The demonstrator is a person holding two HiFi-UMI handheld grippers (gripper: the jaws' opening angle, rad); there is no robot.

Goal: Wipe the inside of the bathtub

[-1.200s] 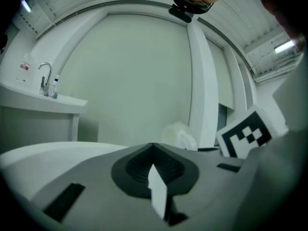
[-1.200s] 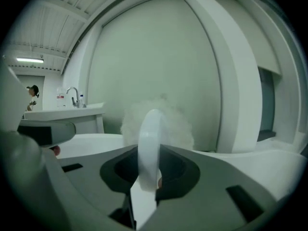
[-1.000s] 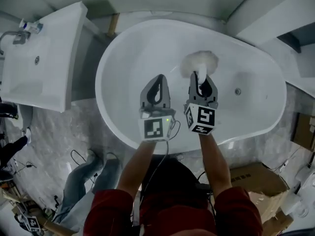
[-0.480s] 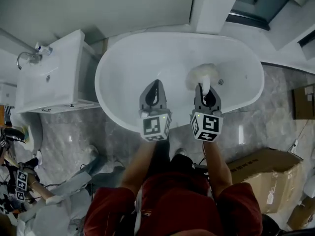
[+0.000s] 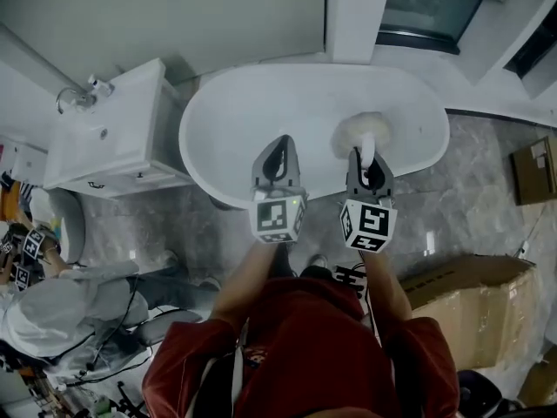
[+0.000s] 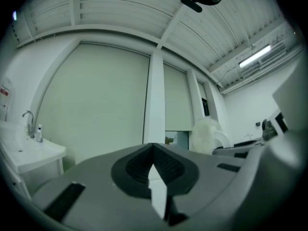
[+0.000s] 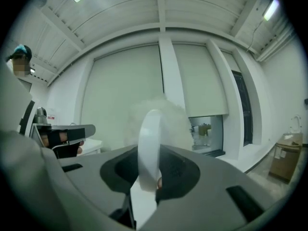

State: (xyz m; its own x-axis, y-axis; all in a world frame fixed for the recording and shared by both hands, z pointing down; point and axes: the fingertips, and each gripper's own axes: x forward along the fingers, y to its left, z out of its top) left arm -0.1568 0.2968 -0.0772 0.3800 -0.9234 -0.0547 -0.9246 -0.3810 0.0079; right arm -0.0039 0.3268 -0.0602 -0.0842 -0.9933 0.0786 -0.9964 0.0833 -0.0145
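**Brush held over the tub's near right**

The right gripper [image 5: 367,160] is clamped on the handle of the fluffy white brush [image 5: 362,131]. The brush's long axis runs near to far, with the head pointing far, over the white oval bathtub [image 5: 261,103]. The left gripper [image 5: 278,153] is closed on nothing. Since a second ago, both grippers have drawn back to the near rim.

White oval bathtub [image 5: 261,111]; fluffy white duster [image 5: 359,133] over its basin.
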